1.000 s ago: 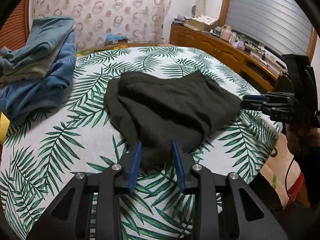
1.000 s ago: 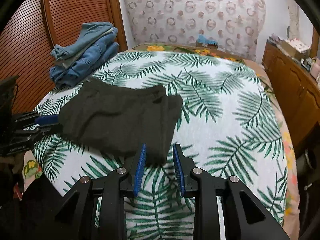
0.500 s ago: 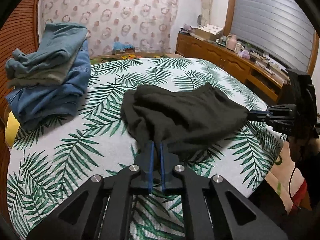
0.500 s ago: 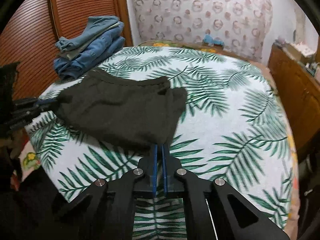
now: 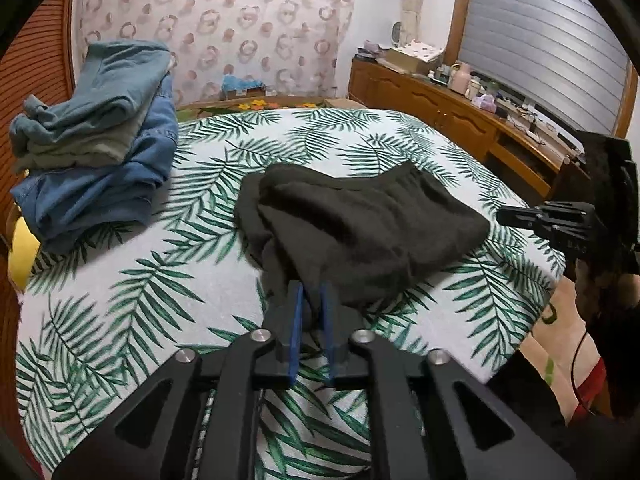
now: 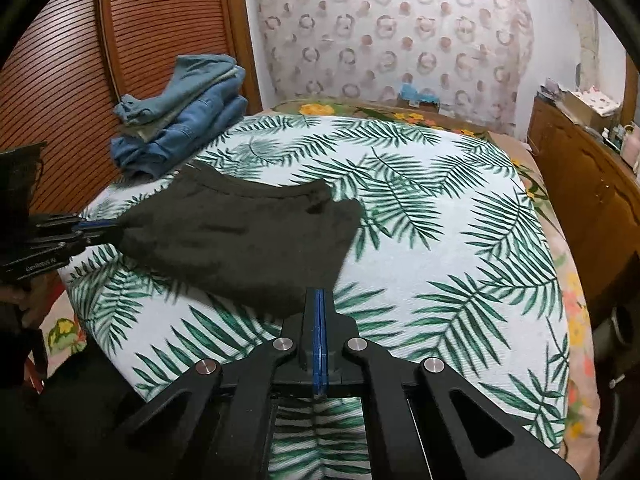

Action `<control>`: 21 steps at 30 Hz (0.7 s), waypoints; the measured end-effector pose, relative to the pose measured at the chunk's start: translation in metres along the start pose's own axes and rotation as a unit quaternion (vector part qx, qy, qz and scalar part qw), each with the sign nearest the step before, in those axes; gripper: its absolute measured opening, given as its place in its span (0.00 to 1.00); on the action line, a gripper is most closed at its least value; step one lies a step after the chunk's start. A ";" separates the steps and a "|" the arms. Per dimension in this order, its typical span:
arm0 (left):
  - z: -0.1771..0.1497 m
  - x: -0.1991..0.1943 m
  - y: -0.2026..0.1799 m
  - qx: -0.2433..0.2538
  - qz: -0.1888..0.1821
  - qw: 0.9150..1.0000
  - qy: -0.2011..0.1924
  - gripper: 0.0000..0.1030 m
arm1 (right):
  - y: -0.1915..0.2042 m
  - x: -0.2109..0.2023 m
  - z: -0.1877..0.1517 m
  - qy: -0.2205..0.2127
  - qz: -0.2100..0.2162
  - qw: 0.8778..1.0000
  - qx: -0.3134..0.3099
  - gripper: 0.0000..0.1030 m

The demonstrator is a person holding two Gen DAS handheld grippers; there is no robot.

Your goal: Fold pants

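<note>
Bed (image 5: 120, 300) | left tool (image 5: 311, 292) – opening, pants (image 5: 360, 224) between | right tool (image 6: 320, 300) – clamped on pants

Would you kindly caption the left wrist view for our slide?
Left gripper, jaws opening around a bunched corner of dark pants on a palm-leaf sheet; folded jeans stacked behind.

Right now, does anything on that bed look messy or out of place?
Only the dark pants: bunched and lumpy at the left tool, not flat. The jeans pile at the bed's corner is loosely stacked, its top pair rumpled. Nothing looks spilled or damaged.
</note>
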State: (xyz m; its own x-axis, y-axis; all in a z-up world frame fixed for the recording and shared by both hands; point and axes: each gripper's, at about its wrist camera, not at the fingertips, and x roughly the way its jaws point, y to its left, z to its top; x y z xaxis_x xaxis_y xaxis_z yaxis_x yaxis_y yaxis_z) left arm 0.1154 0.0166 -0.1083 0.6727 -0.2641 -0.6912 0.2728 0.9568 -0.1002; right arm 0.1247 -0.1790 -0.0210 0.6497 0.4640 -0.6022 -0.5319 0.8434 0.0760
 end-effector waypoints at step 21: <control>0.026 0.039 0.007 -0.007 -0.004 1.000 0.006 0.33 | -0.008 0.047 0.042 0.017 0.001 1.000 0.023 0.25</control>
State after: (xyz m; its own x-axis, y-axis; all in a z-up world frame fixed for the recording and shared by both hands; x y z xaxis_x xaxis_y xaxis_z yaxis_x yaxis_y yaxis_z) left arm 0.1615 0.0102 -0.1179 0.6625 -0.2699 -0.6988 0.2687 0.9564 -0.1146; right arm 0.1828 -0.1528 -0.0169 0.6288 0.4576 -0.6287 -0.5076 0.8540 0.1139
